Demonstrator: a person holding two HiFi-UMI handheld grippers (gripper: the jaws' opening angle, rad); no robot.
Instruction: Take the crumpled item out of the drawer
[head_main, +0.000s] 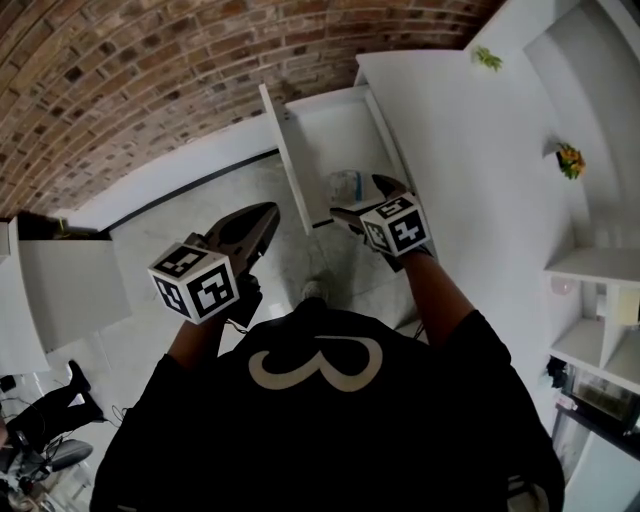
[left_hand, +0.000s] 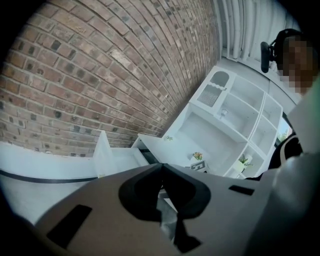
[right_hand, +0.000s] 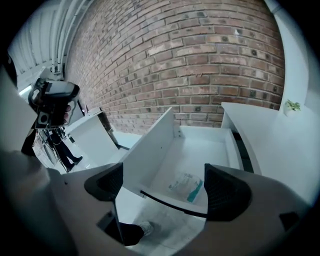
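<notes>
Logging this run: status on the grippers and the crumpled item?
Left gripper shut, empty. Right gripper open, over the drawer front. Crumpled item lying in the open drawer, untouched. Nothing blocking.

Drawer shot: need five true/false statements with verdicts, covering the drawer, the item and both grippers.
1. The drawer stands pulled open. True.
2. The right gripper is clamped on the crumpled item. False: its jaws are apart and empty, and the item lies on the drawer floor.
3. The left gripper has its jaws together with nothing between them. True.
4. The drawer is packed with several things. False: only the crumpled item shows inside.
5. A brick wall stands behind the drawer. True.
</notes>
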